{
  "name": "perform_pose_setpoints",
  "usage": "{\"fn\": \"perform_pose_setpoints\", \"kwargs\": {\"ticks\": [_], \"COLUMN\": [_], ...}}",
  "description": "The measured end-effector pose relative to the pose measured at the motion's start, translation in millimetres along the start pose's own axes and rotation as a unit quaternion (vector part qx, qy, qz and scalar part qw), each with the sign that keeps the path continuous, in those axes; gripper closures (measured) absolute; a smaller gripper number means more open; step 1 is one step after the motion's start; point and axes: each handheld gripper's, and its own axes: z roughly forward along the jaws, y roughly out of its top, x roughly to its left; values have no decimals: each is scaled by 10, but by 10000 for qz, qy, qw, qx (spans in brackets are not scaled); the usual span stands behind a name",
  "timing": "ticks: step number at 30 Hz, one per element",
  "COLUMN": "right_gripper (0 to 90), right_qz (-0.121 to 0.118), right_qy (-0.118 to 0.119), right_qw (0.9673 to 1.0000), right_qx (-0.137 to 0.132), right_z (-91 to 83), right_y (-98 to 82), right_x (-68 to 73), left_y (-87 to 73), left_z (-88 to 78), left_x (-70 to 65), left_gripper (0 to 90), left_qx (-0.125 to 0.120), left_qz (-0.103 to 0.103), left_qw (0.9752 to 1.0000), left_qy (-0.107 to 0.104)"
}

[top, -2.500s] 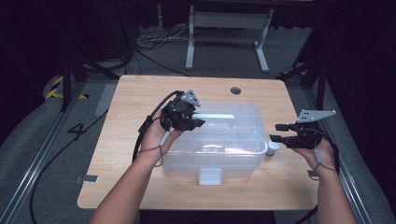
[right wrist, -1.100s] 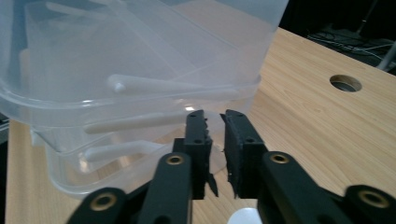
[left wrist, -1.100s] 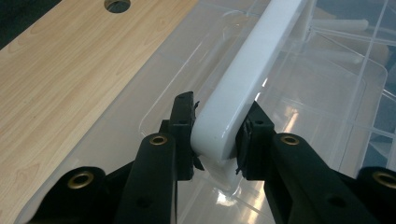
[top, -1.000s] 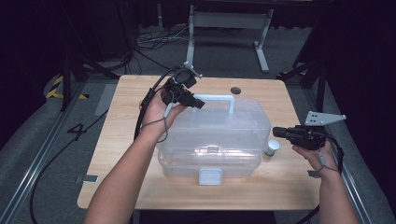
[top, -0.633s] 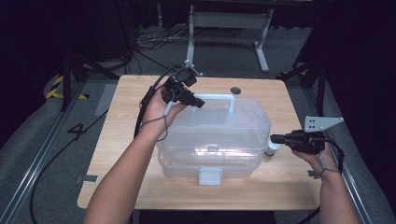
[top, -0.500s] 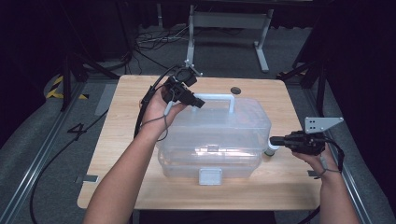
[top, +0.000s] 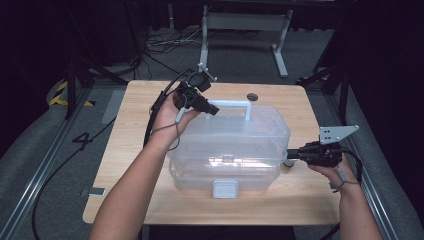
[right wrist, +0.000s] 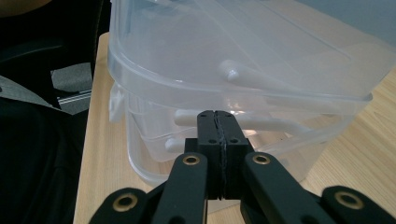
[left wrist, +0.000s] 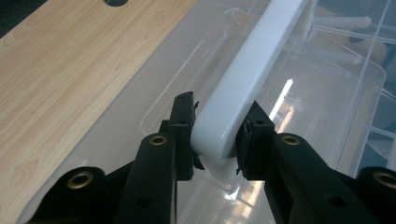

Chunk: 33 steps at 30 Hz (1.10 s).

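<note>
The left gripper (left wrist: 215, 135) clamps the stiff white handle (left wrist: 252, 79) of the light, slippery clear box (top: 235, 145); the right gripper (right wrist: 219, 140), jaws closed empty, steadies its right end.

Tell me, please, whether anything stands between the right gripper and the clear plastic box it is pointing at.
Nothing visible does. The right gripper, jaws shut and empty, points at the end wall of the clear box with only bare tabletop beneath it. The left gripper already clamps the white handle.
</note>
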Motion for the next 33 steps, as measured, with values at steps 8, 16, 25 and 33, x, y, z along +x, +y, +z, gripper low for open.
{"fn": "perform_pose_setpoints", "kwargs": {"ticks": [8,16,25,33], "right_gripper": [898,898,897,897], "right_qz": [14,27,42,76], "right_qy": [16,7,-2,-76], "right_qw": [10000,10000,9999,9998], "right_qx": [-16,-73,-94,-145], "right_z": [43,39,43,46], "right_y": [20,33,38,64], "right_x": [5,9,10,21], "left_y": [-5,-9,-69,-178], "left_z": [-26,-58,-259,-497], "left_x": [-21,-35,-16,-59], "left_gripper": [714,702,536,514], "left_qx": [-37,-53,-514,-901], "left_qz": [16,29,-151,-40], "left_qw": [10000,10000,9986,9958], "left_qy": [-12,-49,-14,143]}}
